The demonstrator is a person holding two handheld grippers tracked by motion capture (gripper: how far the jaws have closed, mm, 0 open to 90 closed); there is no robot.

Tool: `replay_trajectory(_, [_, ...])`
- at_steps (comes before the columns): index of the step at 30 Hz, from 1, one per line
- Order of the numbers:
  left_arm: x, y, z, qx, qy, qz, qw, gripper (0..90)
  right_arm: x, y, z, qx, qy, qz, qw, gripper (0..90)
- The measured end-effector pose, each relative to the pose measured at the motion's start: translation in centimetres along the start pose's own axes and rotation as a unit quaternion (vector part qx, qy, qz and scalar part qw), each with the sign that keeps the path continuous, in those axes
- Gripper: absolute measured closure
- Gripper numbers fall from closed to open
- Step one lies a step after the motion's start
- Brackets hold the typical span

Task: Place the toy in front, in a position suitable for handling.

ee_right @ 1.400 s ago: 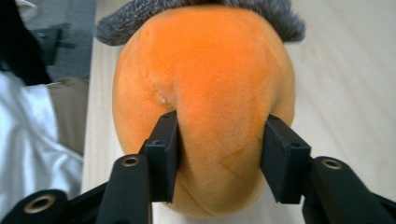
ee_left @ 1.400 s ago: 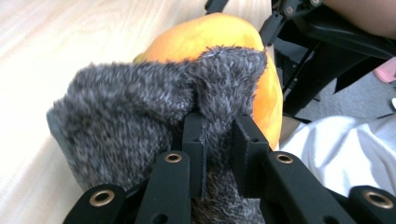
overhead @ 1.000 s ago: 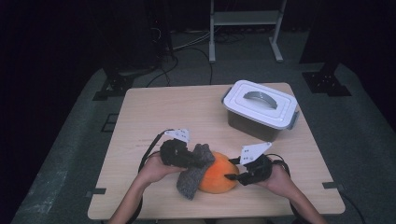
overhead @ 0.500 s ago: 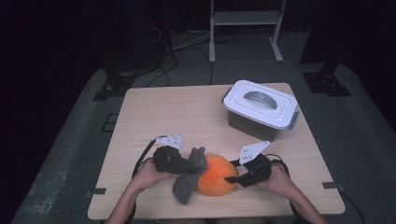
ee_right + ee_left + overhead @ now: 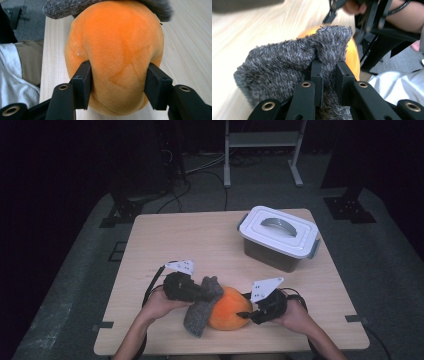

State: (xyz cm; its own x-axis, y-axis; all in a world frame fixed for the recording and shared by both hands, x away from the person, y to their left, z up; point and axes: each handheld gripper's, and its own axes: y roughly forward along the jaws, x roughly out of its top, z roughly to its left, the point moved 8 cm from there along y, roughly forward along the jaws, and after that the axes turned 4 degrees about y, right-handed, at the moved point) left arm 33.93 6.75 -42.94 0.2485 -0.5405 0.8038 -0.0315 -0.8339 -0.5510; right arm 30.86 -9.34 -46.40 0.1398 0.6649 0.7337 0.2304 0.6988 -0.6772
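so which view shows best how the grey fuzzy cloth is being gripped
The left gripper view: the left gripper pinches a fold of the grey cloth up close. The high view shows the cloth small, draped beside the orange ball. The right gripper view catches just its edge over the ball.

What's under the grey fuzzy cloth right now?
The orange plush ball lies under the grey cloth, whose edge drapes over its top. The ball's covered side and the table beneath the cloth are hidden.
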Motion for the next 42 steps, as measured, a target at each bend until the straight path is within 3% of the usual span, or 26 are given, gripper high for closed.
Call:
replay_trajectory(3, [0.4, 0.4, -0.1, 0.001, 0.007, 0.009, 0.9999, 78.5, 0.1, 0.0, 0.3, 0.0, -0.006, 0.002, 1.0, 43.2])
replay_trajectory(6, [-0.3, 0.7, -0.1, -0.004, 0.001, 0.015, 0.9999, 78.6, -0.3, 0.0, -0.1, 0.009, 0.015, -0.001, 0.9998, 34.8])
replay_trajectory(7, [-0.5, 0.8, -0.2, -0.007, -0.002, 0.013, 0.9999, 78.7, -0.6, 0.0, -0.5, 0.02, 0.038, -0.002, 0.9991, 28.5])
replay_trajectory(9, [-1.0, 0.6, -0.3, -0.012, -0.007, 0.009, 0.9999, 78.7, -0.8, 0.1, -0.7, 0.031, 0.053, -0.002, 0.9981, 26.1])
replay_trajectory(15, [-2.4, -0.2, -1.0, -0.016, -0.005, 0.021, 0.9996, 78.7, -1.2, 0.3, -0.8, 0.043, 0.068, 0.001, 0.9967, 25.4])
replay_trajectory(17, [-2.6, -0.4, -1.1, -0.019, -0.008, 0.018, 0.9996, 78.6, -1.0, 0.5, -0.8, 0.05, 0.073, 0.0, 0.9961, 32.4])
replay_trajectory(18, [-2.6, -0.4, -1.0, -0.02, -0.01, 0.015, 0.9996, 78.6, -1.0, 0.5, -0.8, 0.05, 0.073, 0.0, 0.9961, 32.4])
replay_trajectory(21, [-2.0, -0.7, -0.7, -0.015, -0.013, 0.007, 0.9998, 78.5, -0.5, 0.2, -0.7, 0.048, 0.056, -0.008, 0.9972, 45.0])
replay_trajectory(22, [-1.8, -0.8, -0.6, -0.012, -0.011, 0.008, 0.9998, 78.6, -0.3, 0.0, -0.7, 0.042, 0.047, -0.012, 0.9979, 46.9])
replay_trajectory(23, [-1.3, -0.9, -0.6, -0.007, -0.007, 0.008, 0.9999, 78.6, 0.3, -0.3, -0.7, 0.021, 0.027, -0.014, 0.9993, 48.7])
replay_trajectory(28, [1.0, -0.7, -1.0, -0.002, 0.015, 0.01, 0.9998, 78.5, 1.0, -0.7, -0.6, 0.01, 0.001, -0.018, 0.9998, 49.2])
replay_trajectory(33, [1.0, 0.4, -0.9, 0.002, 0.018, 0.03, 0.9994, 78.5, 0.3, -0.6, -0.8, 0.015, 0.011, -0.012, 0.9998, 48.9])
replay_trajectory(38, [-0.4, 0.3, -0.8, -0.01, 0.0, 0.021, 0.9997, 78.6, -0.3, -0.6, -0.9, 0.031, 0.026, -0.014, 0.9991, 45.0])
replay_trajectory(42, [-1.1, -0.1, -0.7, -0.006, -0.002, 0.029, 0.9996, 78.6, -0.4, -0.6, -1.2, 0.043, 0.055, -0.023, 0.9973, 34.6])
